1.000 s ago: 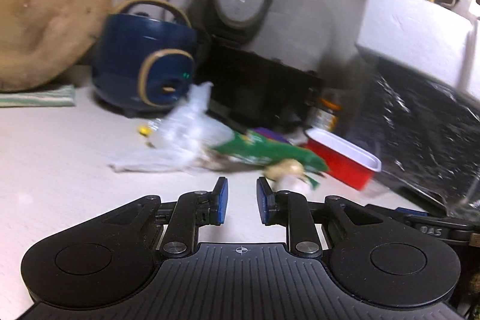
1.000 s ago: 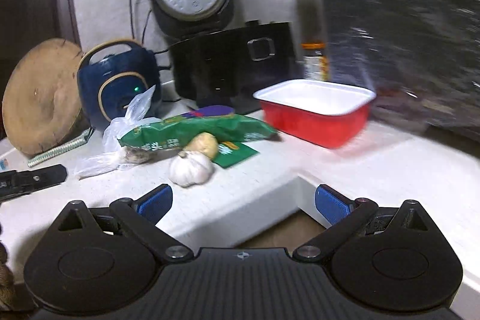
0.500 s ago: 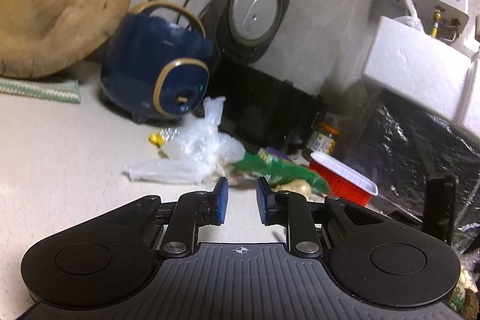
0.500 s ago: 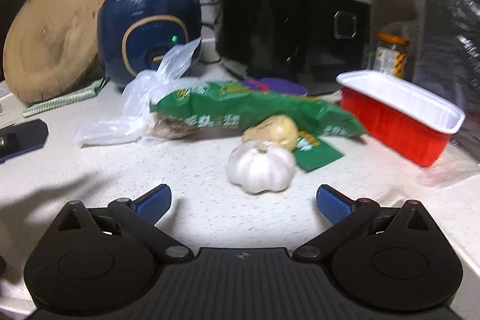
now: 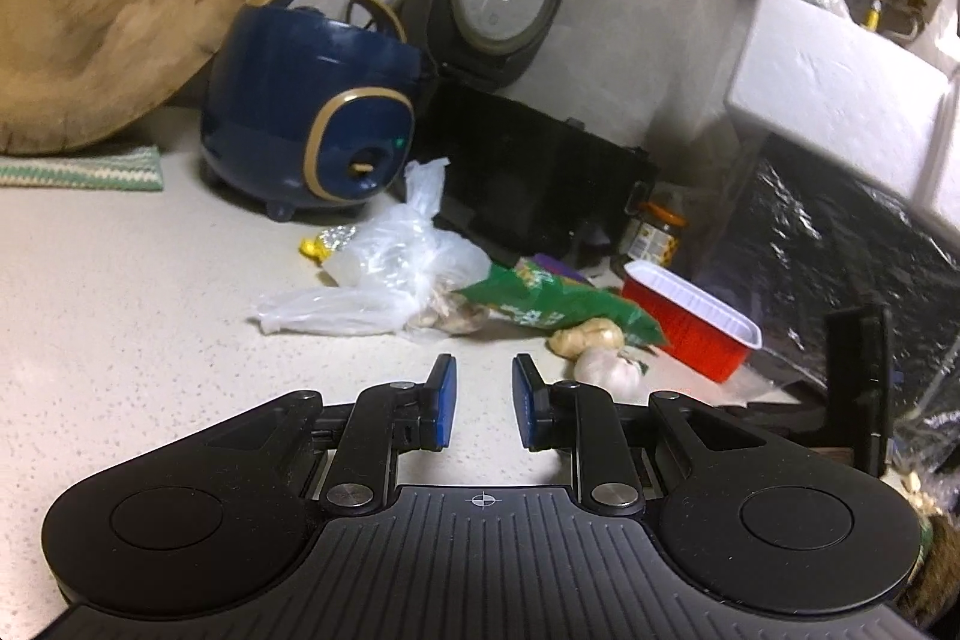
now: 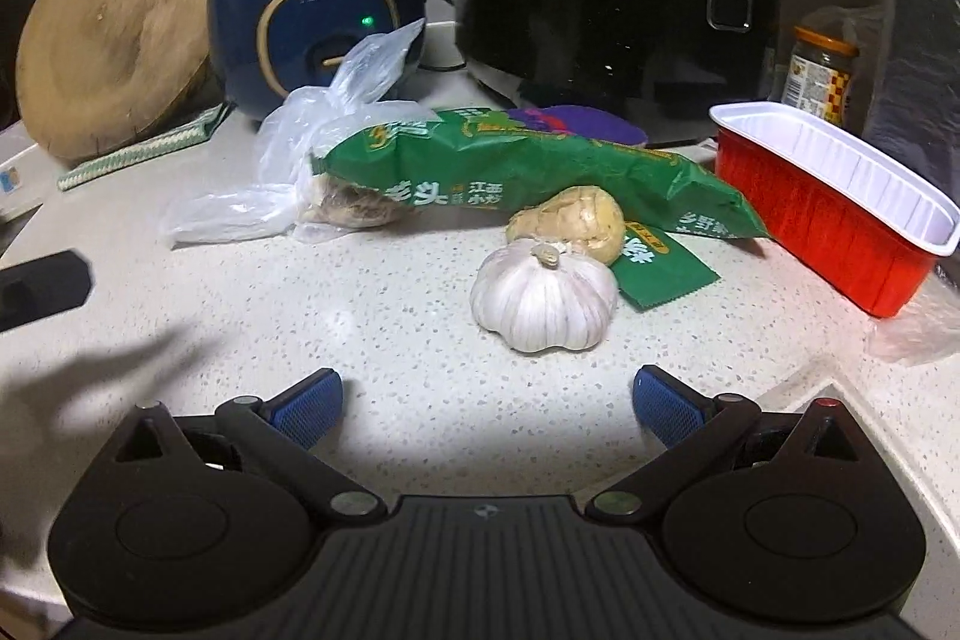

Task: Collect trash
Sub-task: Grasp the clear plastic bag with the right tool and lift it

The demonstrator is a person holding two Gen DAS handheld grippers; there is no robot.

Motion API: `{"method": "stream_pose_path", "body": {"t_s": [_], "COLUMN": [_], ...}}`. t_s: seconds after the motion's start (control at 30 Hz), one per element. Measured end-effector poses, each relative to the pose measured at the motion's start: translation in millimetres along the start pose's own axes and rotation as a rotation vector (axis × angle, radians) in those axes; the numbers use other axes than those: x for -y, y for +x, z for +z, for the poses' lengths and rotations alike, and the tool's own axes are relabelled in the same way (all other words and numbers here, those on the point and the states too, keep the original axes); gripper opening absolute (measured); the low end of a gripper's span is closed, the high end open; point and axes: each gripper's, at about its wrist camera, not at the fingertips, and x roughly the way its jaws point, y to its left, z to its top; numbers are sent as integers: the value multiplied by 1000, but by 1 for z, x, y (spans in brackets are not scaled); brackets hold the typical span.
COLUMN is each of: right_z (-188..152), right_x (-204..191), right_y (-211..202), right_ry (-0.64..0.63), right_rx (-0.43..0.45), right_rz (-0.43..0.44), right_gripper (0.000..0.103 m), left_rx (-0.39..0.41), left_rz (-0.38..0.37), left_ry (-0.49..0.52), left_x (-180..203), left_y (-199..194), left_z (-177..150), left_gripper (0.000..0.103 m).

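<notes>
Take the navy rice cooker (image 6: 312,4) as your landmark. Left of it you have a round wooden board (image 6: 114,34) leaning upright, over a green striped cloth (image 6: 144,148). Right of it sits a black cooker (image 6: 618,22) with its lid raised, then a labelled jar (image 6: 819,70). In front lie a garlic bulb (image 6: 543,295) and a ginger piece (image 6: 570,220), touching.

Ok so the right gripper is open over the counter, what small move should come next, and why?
Probably ease the right gripper forward and slightly right, past the garlic bulb, toward the small green packet. Its jaws stand wide with nothing between them, and the packet lies flat, partly tucked under the garlic and ginger.
</notes>
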Motion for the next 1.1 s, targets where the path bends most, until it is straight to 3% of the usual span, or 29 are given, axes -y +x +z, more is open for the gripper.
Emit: {"method": "stream_pose_path", "body": {"t_s": [0.13, 0.23, 0.33, 0.47, 0.57, 0.67, 0.8, 0.87, 0.93, 0.97, 1.0, 1.03, 1.1], "right_z": [-1, 2, 7, 29, 57, 83, 107, 111, 112, 111, 109, 106, 102], "right_x": [-1, 3, 0, -16, -31, -47, -79, -91, -101, -105, -108, -108, -106], "right_y": [2, -1, -21, -37, -27, -3, 44, 65, 87, 97, 103, 102, 93], "right_ry": [-35, -28, -28, -84, -78, -49, -70, -85, -105, -115, -122, -128, -141], "right_rx": [7, 20, 136, 219, 214, 179, 152, 116, 46, -2, -36, -39, -22], "right_rz": [0, 25, 27, 69, 92, 59, -89, -81, -76, -92, -107, -124, -145], "right_gripper": [103, 100, 99, 99, 99, 99, 96, 95, 84, 62, 48, 47, 31], "left_rx": [-29, 1, 34, -52, -164, -226, -209, -194, -184, -181, -179, -180, -187], "left_rz": [-1, 63, 94, 167, 188, 157, 165, 171, 179, 183, 185, 183, 183], "left_ry": [65, 115, 64, -40, -101, -73, 10, 12, -9, -22, -30, -29, -10], "left_x": [13, 17, 6, -13, -24, -26, -24, -27, -30, -32, -33, -33, -30], "left_y": [-6, -13, -22, -7, 9, 11, -1, -8, -10, -12, -12, -12, -9], "left_z": [9, 15, 18, 19, 19, 20, 22, 24, 26, 27, 28, 28, 28], "left_gripper": [23, 23, 23, 23, 23, 23, 23, 23, 23, 23, 23, 23, 23]}}
